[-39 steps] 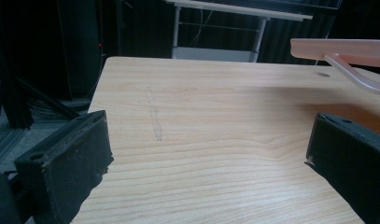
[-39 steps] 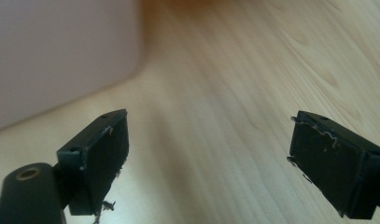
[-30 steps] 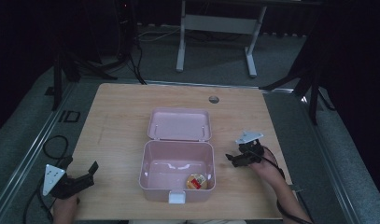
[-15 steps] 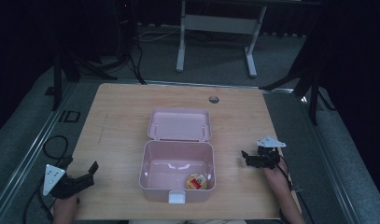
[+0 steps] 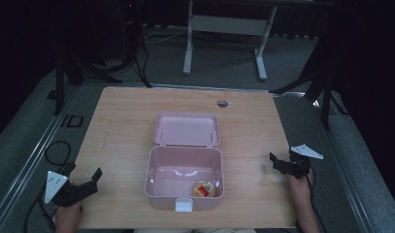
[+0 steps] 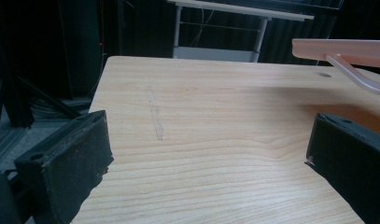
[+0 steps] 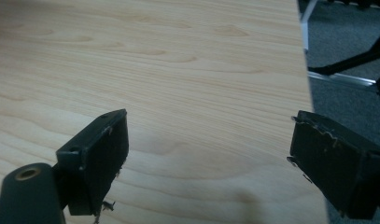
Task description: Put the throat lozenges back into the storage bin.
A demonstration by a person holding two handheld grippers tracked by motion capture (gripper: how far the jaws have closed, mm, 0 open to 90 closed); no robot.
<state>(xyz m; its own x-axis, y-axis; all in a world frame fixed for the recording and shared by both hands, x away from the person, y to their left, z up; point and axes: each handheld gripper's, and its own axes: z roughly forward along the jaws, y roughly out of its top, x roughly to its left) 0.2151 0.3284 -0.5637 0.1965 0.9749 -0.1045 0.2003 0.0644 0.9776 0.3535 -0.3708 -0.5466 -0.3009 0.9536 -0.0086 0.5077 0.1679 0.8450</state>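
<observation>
1. At the table's near left corner I hold my left gripper (image 5: 83, 180) released, its jaws spread wide with nothing between them; the left gripper view shows bare wood (image 6: 211, 135) between the two black pads.
2. Toward the middle of the wooden table (image 5: 122, 126) sits the pink box (image 5: 158, 182), its lid (image 5: 186, 129) thrown back flat behind it. A small round yellowish item with a red label (image 5: 204, 189) lies inside, in the near right corner of the box.
3. Near the right edge my right gripper (image 5: 281, 164) is also released, jaws apart over bare wood, well clear of the box, and empty.
</observation>
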